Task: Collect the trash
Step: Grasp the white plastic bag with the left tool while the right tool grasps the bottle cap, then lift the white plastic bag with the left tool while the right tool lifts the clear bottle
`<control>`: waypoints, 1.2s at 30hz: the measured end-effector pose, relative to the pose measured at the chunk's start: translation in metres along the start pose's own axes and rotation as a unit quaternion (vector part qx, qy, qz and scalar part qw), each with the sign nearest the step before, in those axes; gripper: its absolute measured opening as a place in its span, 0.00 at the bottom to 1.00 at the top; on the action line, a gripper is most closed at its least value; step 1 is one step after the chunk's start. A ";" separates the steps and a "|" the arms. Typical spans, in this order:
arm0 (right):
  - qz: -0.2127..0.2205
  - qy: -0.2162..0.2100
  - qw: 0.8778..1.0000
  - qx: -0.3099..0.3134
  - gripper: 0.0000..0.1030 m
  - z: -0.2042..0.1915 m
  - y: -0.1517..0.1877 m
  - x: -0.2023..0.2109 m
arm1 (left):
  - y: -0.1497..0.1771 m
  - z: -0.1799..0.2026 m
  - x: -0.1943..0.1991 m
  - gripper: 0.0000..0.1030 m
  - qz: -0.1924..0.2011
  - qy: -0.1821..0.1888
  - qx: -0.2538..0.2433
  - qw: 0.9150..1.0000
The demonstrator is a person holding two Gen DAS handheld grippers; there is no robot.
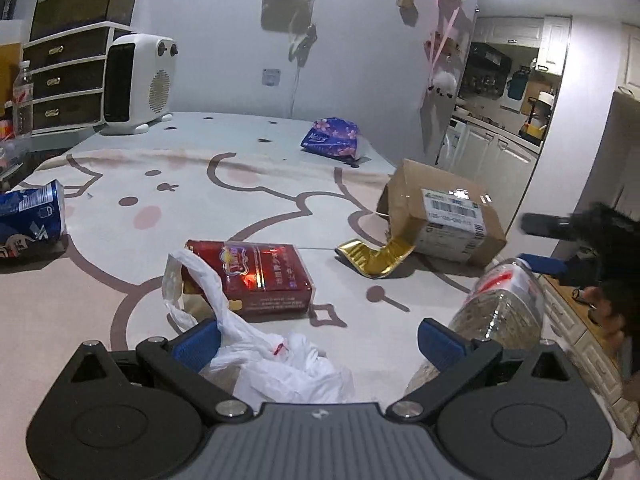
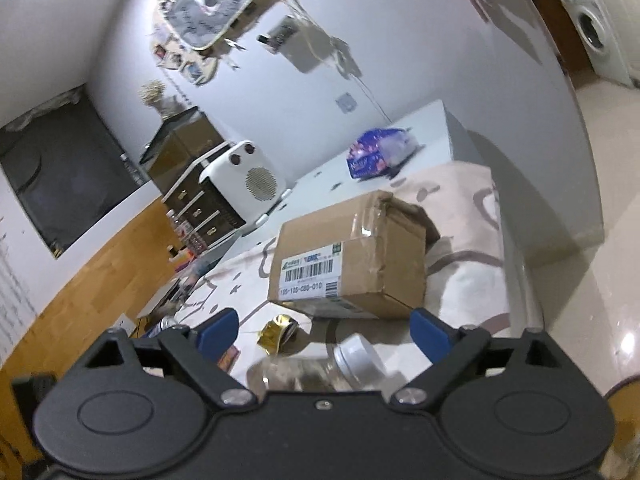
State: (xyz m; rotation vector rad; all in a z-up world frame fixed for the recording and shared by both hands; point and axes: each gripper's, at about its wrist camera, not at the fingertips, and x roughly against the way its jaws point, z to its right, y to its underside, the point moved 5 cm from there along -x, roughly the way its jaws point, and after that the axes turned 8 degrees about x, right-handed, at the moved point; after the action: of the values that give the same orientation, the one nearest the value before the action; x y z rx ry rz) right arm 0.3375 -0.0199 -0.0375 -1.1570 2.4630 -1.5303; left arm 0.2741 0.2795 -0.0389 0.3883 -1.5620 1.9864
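Note:
My left gripper (image 1: 318, 340) is open low over the table, with a crumpled white plastic bag (image 1: 280, 364) lying between its blue fingers. Just beyond lies a red packet (image 1: 260, 276), a gold wrapper (image 1: 372, 258) and a cardboard box (image 1: 444, 216). A crushed blue can (image 1: 30, 216) lies at the far left. A clear plastic bottle (image 1: 504, 304) lies at the right, beside the right finger. My right gripper (image 2: 324, 332) is open; the same bottle (image 2: 320, 368) with its white cap lies between its fingers, untouched. The box (image 2: 348, 264) and gold wrapper (image 2: 276, 332) lie ahead.
A purple tissue pack (image 1: 332, 138) lies far back on the table. A white heater (image 1: 136, 84) and a drawer unit (image 1: 64, 80) stand at the back left. The table's right edge (image 2: 504, 240) drops to the floor beside the box.

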 end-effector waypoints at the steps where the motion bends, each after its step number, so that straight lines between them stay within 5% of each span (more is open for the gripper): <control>1: -0.005 0.005 1.000 0.005 0.90 -0.002 0.000 -0.004 | 0.001 0.001 0.002 0.99 0.000 -0.002 -0.001 1.000; 3: -0.017 0.018 0.999 0.024 0.86 -0.005 0.003 -0.012 | 0.004 0.001 0.006 0.97 -0.001 -0.009 0.002 1.000; 5: -0.033 0.015 0.999 0.035 0.68 -0.008 0.006 -0.015 | 0.005 0.000 0.009 0.92 0.000 -0.011 0.011 1.000; 11: -0.051 0.018 0.997 0.061 0.44 -0.012 0.016 0.007 | 0.012 -0.009 0.010 0.72 -0.012 -0.043 0.037 0.998; 18: -0.055 0.008 0.996 0.068 0.42 -0.011 0.033 0.060 | 0.025 -0.007 0.027 0.58 0.000 -0.061 0.045 0.997; 25: -0.073 0.006 0.992 0.103 0.42 -0.023 0.047 0.093 | 0.049 -0.003 0.064 0.59 0.011 -0.043 0.081 0.996; 27: -0.075 0.002 0.991 0.109 0.42 -0.026 0.051 0.099 | 0.053 -0.002 0.074 0.73 0.007 -0.043 0.093 0.995; 28: -0.076 0.001 0.991 0.109 0.42 -0.027 0.052 0.102 | 0.054 -0.001 0.078 0.82 0.007 -0.049 0.096 0.994; 31: -0.077 -0.002 0.991 0.112 0.42 -0.029 0.057 0.107 | 0.060 0.007 0.092 0.89 0.011 -0.081 0.082 0.993; 36: -0.078 -0.003 0.989 0.125 0.42 -0.036 0.064 0.119 | 0.075 0.013 0.110 0.91 -0.003 -0.124 0.088 0.988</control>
State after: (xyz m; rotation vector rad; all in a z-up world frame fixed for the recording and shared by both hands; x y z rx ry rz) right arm 0.2007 -0.0473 -0.0275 -1.3284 2.1400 -1.8081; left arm 0.1410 0.2838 -0.0332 0.7340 -1.5295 2.1450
